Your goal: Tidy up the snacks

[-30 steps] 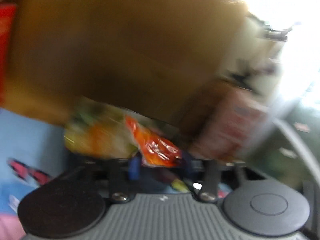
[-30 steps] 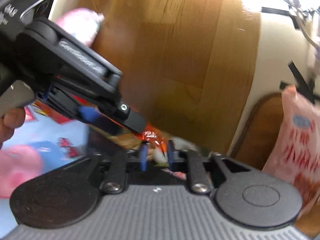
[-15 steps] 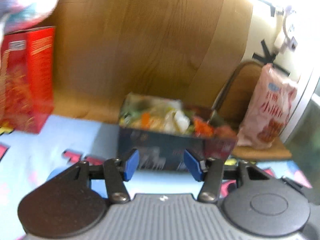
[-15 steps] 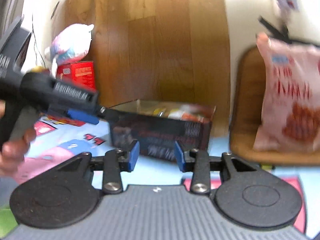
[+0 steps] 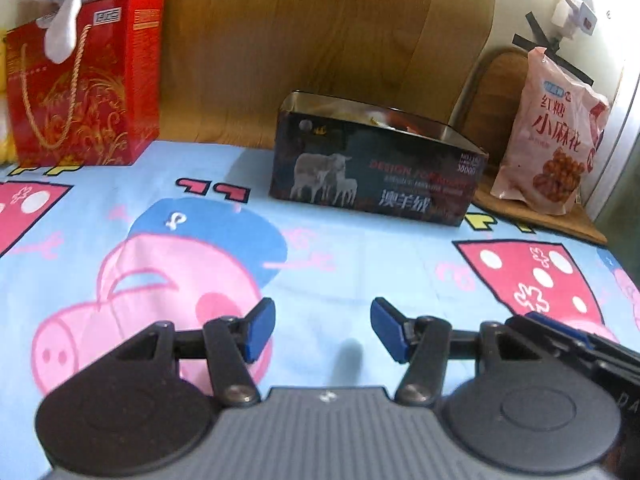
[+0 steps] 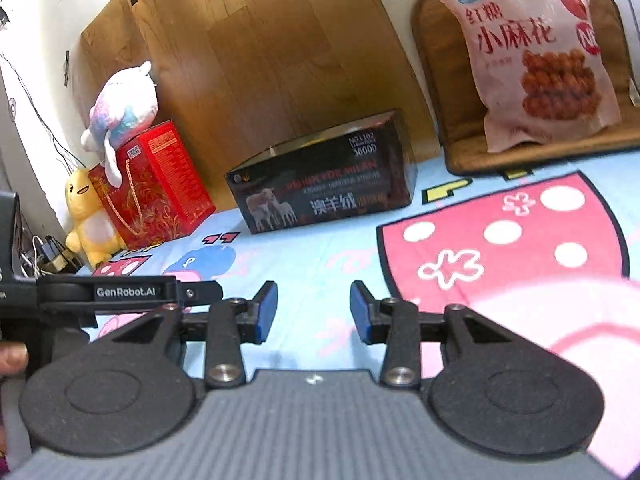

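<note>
Both grippers, left and right, jaws apart and empty, right's just opened | pulled back from dark open-topped cardboard box, far centre on cartoon-print sheet | snacks now inside; pink snack bag far right likely remains.

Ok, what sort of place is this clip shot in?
Probably a home bedroom, though that's a guess: a cartoon-print sheet covers the surface, plush toys sit on and beside a red gift box, and a pink snack bag leans on a cushioned chair.
</note>
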Tool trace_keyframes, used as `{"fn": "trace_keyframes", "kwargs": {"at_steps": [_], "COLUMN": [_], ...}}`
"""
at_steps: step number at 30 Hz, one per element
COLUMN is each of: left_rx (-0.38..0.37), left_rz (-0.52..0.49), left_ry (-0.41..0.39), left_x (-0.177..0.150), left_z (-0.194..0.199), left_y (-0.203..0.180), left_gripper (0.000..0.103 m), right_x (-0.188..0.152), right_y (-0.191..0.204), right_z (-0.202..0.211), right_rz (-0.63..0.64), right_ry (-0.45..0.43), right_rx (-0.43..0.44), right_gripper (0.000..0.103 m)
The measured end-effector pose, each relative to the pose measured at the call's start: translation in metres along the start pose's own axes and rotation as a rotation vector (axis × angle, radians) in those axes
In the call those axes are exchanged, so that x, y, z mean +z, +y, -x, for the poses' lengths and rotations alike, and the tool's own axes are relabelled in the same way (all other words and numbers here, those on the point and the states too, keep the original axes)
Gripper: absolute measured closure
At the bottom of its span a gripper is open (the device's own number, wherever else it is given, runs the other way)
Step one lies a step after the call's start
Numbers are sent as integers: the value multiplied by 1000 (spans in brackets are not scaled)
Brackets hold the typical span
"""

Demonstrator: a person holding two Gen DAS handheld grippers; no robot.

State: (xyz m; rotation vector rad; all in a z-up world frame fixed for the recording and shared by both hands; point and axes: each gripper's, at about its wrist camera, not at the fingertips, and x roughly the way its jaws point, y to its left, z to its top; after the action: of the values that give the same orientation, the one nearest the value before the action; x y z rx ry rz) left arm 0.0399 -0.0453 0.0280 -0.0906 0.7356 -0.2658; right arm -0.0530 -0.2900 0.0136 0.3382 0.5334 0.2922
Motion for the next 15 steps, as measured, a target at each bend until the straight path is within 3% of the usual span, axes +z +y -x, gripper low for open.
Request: {"fn": "trace_keyframes", "kwargs": {"at_steps": [9,15], "left_rx": [91,106], "left_rz": [-92,-102], "left_ry": [-49,-77], "left_x": [-24,-26], "left_z": [6,9], "left_y": [-11,-13], "left_gripper": [49,49], "right_x": [-3,-3], "right_y": [2,2], "right_z": [4,6], "right_rz": [-13,-23], "right_ry": [-22,-32], "right_rx": [10,10], "right_gripper": [51,49]}}
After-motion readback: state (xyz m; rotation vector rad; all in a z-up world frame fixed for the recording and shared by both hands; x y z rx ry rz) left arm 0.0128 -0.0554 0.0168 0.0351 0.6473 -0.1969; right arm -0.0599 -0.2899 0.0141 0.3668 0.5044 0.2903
